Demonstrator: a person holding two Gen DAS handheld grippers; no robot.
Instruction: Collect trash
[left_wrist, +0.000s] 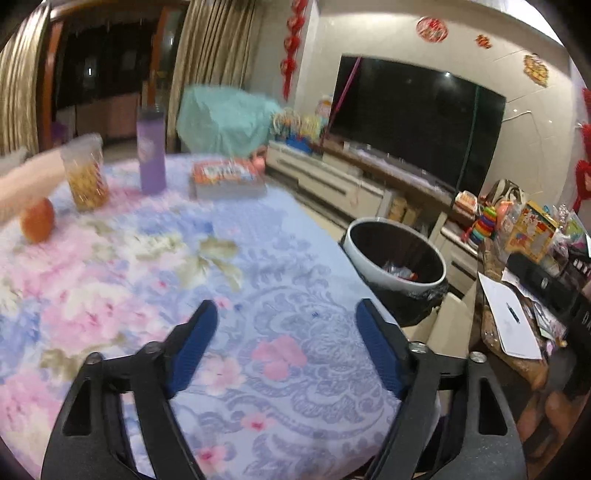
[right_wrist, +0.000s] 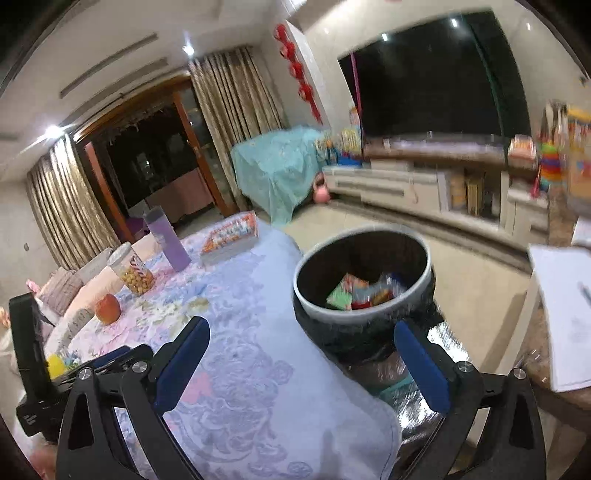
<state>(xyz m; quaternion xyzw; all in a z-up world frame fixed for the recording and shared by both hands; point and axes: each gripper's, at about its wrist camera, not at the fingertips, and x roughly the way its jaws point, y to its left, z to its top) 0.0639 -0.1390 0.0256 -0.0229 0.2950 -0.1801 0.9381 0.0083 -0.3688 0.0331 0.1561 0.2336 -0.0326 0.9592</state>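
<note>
The left gripper (left_wrist: 286, 314) is standing with its two blue-padded fingers (left_wrist: 195, 345) spread wide, and nothing is lying between them; they are hanging over the flowered tablecloth (left_wrist: 155, 280) without touching any object. The right gripper (right_wrist: 301, 332) is also gaping wide and empty, its left finger (right_wrist: 183, 363) over the cloth and its right finger (right_wrist: 423, 363) past the cloth's edge, in front of the trash bin (right_wrist: 424, 258).

In the right wrist view the bin is sitting at about 1 o'clock from the gripper, just beside the edge of the cloth, lined with a black bag. Several colourful wrappers (right_wrist: 364, 293) are lying at its bottom. In the left wrist view the same bin (left_wrist: 356, 251) is showing at about 2 o'clock, beyond the cloth's edge.

Farther on the cloth, in the left wrist view, an orange fruit (left_wrist: 37, 225) is resting at about 10 o'clock, and behind it a clear jar (left_wrist: 85, 173) with yellow contents is standing upright. A purple bottle (left_wrist: 150, 151) is standing at about 11 o'clock, and a flat printed box (left_wrist: 225, 179) is lying near 12 o'clock.

Beyond the table, a low white cabinet (left_wrist: 332, 181) is carrying a large dark television (left_wrist: 417, 125). A thing under a teal cover (left_wrist: 225, 118) is standing near gold curtains (left_wrist: 210, 55). Red decorations (left_wrist: 432, 28) are hanging on the wall. The pictures are somewhat blurred.
</note>
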